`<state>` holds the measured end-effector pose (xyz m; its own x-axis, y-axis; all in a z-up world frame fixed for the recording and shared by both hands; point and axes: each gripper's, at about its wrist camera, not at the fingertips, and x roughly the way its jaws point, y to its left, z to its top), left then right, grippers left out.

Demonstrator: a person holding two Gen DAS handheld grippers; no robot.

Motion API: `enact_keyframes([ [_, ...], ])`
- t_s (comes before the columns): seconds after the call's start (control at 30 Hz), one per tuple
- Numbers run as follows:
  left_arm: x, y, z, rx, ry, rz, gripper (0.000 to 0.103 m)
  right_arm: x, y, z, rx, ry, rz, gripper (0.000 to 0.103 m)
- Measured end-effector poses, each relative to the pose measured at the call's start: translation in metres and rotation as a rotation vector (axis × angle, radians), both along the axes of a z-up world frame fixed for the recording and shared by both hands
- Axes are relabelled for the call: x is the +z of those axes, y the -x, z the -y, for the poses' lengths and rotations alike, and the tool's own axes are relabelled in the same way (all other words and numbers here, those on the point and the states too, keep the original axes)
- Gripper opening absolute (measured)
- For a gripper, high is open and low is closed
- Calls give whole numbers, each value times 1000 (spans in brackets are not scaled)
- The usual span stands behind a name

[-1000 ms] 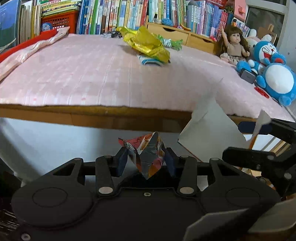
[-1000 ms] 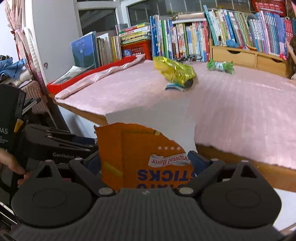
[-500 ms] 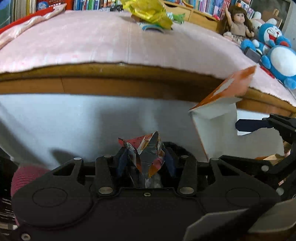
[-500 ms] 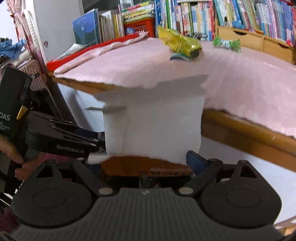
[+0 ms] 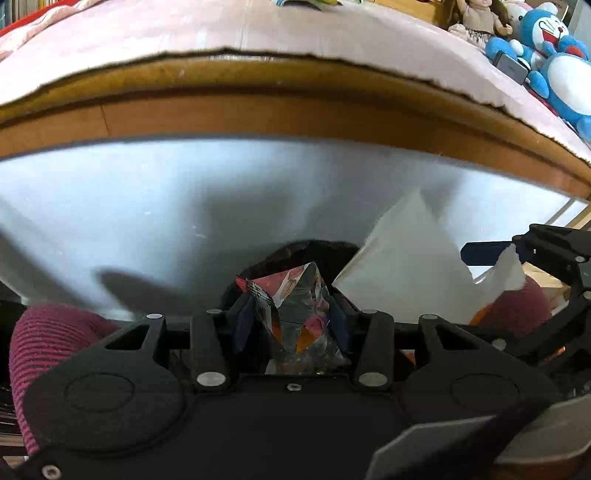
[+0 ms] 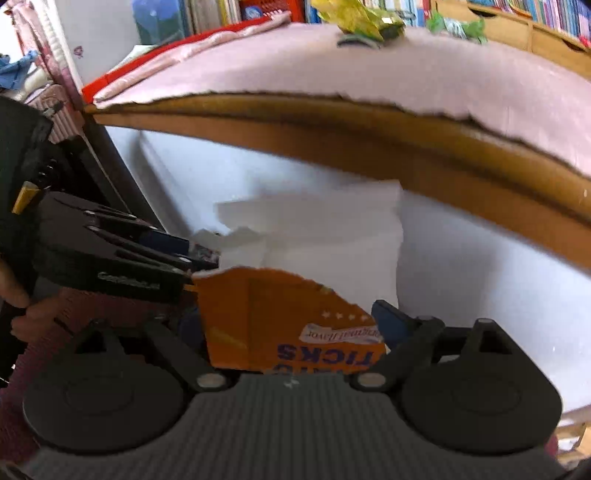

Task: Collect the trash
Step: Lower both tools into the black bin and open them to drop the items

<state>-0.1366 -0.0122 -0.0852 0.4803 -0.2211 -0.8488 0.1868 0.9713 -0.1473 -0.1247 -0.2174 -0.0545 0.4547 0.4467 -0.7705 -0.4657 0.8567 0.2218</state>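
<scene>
Left tool (image 5: 291, 319): clamped on a crumpled red-and-silver foil wrapper (image 5: 293, 306).
Right tool (image 6: 295, 325): spread wide, gripping a torn orange cardboard snack box (image 6: 280, 321) with white inside.
Left view only: blue plush toys (image 5: 554, 62).
Right view only: yellow foil bag (image 6: 354, 16) on the pink-covered desk (image 6: 277, 62).

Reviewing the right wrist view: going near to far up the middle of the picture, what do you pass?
Right gripper → orange snack box in its jaws → white torn flap → wooden table edge → pink tablecloth → yellow wrapper.
</scene>
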Motion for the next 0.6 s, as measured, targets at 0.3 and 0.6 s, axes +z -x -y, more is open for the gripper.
enact_keyframes([
  [0.3,-11,-2,2,-7,-12,-33,44,-14,-12,4,-42,-4,-43,92],
  [0.6,-16,-10,5,-14,-19,-53,46,-24,-19,0,-47,10,-68,92],
])
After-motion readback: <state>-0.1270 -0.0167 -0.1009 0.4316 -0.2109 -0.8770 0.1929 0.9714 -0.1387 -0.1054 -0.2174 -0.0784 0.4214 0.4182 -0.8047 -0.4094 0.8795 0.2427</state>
